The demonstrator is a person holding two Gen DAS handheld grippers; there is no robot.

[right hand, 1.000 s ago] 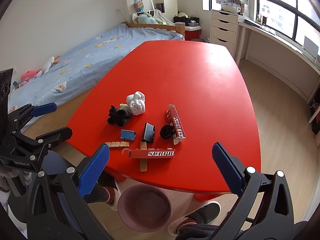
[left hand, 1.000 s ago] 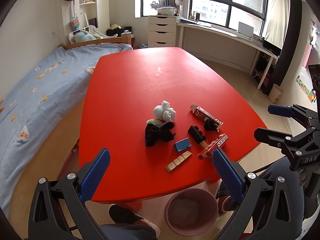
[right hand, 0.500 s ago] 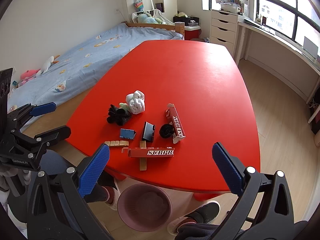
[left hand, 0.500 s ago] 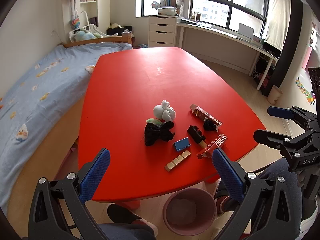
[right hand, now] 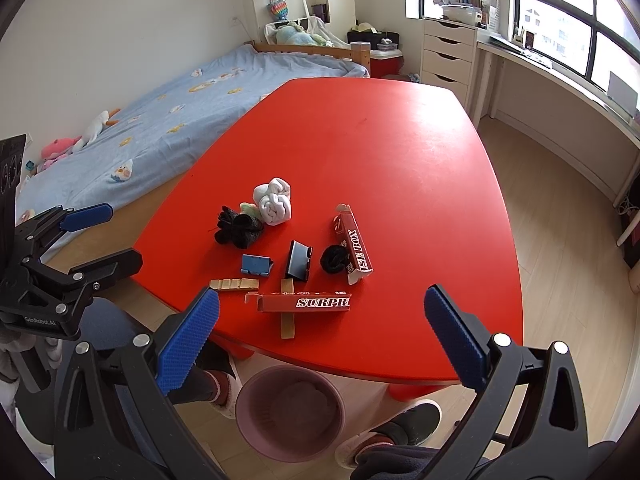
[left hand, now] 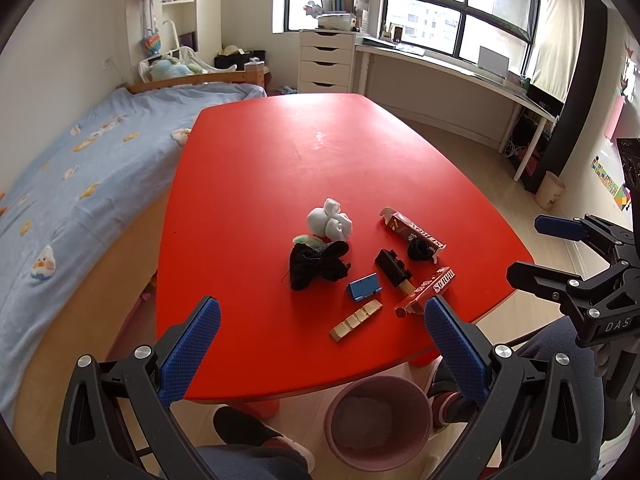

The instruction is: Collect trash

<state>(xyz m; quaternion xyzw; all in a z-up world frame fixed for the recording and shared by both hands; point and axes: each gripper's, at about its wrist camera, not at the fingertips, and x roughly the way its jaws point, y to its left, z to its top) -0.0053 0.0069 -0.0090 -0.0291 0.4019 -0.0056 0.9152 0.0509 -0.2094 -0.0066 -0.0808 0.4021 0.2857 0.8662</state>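
Both claws hover apart, empty, over the table's (right hand: 420,152) near edge. The red box (right hand: 304,303) lies at 12 o'clock of the right claw (right hand: 320,336), long axis crosswise; left claw (left hand: 320,340) farther. Bin (right hand: 290,412) below.

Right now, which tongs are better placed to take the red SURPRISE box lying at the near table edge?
Probably the right tongs: open, with the SURPRISE box just ahead between them. The left tongs sit further left of it.
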